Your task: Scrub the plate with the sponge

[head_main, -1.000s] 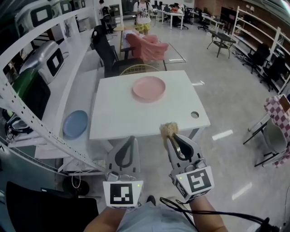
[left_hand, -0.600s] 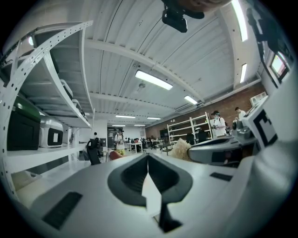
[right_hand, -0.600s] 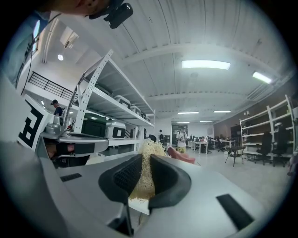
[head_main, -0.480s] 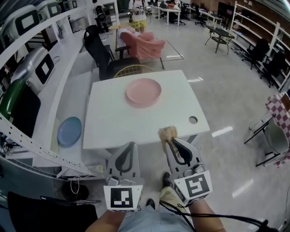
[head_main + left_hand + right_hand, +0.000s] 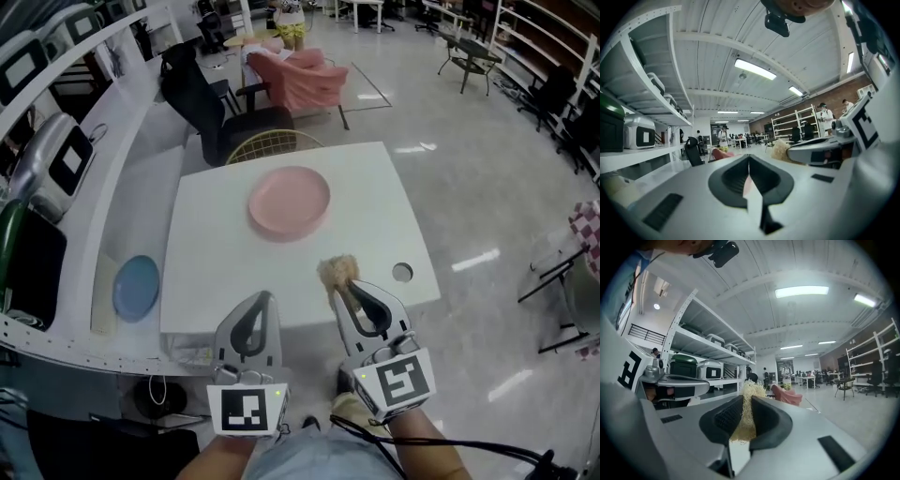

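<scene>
Sponge (image 5: 336, 273): coarse straw-coloured fibres, dry and fuzzy, with loose strands at the edges in your right gripper view.
Plate (image 5: 289, 201): pink and smooth with a soft sheen; you cannot tell whether it is plastic or ceramic.
Table (image 5: 216, 272): white top, smooth and matt.
Your right gripper (image 5: 345, 286): matt grey plastic shell with black ribbed pads (image 5: 724, 417).
Your left gripper (image 5: 265, 300): the same matt grey plastic with a black ribbed lining.
Floor (image 5: 469, 187): pale, polished and glossy, with streaks of reflected light.
Blue plate (image 5: 136, 286): smooth, with a slight sheen.
Wire chair (image 5: 272, 142): thin gold-coloured metal.
</scene>
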Demonstrator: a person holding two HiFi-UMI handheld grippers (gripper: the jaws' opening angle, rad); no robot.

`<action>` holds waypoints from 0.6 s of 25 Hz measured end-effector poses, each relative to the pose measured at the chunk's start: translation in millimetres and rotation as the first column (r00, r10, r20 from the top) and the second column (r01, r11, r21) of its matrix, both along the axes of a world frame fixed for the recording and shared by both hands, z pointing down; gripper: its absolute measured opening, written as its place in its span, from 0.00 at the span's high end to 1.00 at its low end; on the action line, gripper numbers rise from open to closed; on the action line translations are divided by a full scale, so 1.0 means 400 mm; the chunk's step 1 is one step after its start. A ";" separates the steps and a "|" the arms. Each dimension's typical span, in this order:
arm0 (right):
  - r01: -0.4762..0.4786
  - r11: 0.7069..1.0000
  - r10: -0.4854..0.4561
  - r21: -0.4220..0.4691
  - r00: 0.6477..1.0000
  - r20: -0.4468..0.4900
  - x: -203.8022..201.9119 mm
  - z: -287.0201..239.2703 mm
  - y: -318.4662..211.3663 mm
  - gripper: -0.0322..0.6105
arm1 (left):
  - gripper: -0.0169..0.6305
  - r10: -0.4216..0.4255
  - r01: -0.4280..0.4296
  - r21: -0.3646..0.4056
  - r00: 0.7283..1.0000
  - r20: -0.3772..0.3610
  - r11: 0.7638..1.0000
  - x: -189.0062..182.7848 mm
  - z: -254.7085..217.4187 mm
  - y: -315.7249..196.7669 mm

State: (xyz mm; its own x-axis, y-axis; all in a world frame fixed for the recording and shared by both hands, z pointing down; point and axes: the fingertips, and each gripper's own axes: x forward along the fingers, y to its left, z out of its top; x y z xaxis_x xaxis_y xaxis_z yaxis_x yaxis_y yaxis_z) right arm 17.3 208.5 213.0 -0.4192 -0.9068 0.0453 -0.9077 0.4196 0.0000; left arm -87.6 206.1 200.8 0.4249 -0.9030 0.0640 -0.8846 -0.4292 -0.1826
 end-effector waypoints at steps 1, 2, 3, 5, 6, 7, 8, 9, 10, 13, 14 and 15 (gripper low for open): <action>0.008 1.000 -0.008 -0.001 1.000 0.003 0.014 -0.002 -0.023 0.86 | 0.95 -0.011 0.011 0.002 1.000 0.004 1.000 0.011 -0.005 -0.022; 0.015 1.000 -0.015 -0.002 1.000 0.005 0.026 -0.005 -0.045 0.86 | 0.95 -0.019 0.019 0.004 1.000 0.006 1.000 0.022 -0.012 -0.043; 0.022 1.000 -0.022 -0.002 1.000 0.007 0.038 -0.009 -0.066 0.86 | 0.95 -0.027 0.027 0.005 1.000 0.008 1.000 0.031 -0.019 -0.061; 0.038 0.999 -0.038 0.002 0.999 0.008 0.057 -0.018 -0.106 0.86 | 0.95 -0.043 0.043 0.008 0.999 0.013 0.999 0.048 -0.030 -0.094; 0.046 0.999 -0.047 0.006 0.999 0.008 0.064 -0.024 -0.124 0.86 | 0.95 -0.052 0.052 0.012 0.999 0.016 0.999 0.054 -0.036 -0.108; 0.057 0.998 -0.057 0.012 0.998 0.008 0.069 -0.030 -0.140 0.86 | 0.95 -0.062 0.062 0.016 0.998 0.017 0.998 0.060 -0.042 -0.120; 0.068 0.998 -0.068 0.018 0.998 0.008 0.073 -0.038 -0.153 0.86 | 0.95 -0.073 0.072 0.022 0.997 0.017 0.997 0.065 -0.050 -0.130; 0.078 0.997 -0.078 0.023 0.997 0.006 0.077 -0.046 -0.165 0.86 | 0.95 -0.083 0.083 0.028 0.996 0.014 0.996 0.070 -0.059 -0.139; 0.087 0.996 -0.087 0.029 0.996 0.003 0.080 -0.055 -0.176 0.86 | 0.95 -0.091 0.090 0.033 0.996 0.013 0.995 0.075 -0.069 -0.148; 0.107 0.993 -0.107 0.049 0.994 -0.003 0.087 -0.082 -0.206 0.86 | 0.95 -0.105 0.105 0.045 0.994 0.008 0.993 0.085 -0.087 -0.169; 0.113 0.992 -0.113 0.055 0.994 -0.005 0.087 -0.088 -0.214 0.86 | 0.95 -0.110 0.109 0.050 0.994 0.002 0.993 0.085 -0.089 -0.176; 0.119 0.991 -0.118 0.058 0.993 -0.008 0.087 -0.092 -0.222 0.86 | 0.95 -0.115 0.115 0.052 0.993 -0.005 0.992 0.084 -0.090 -0.182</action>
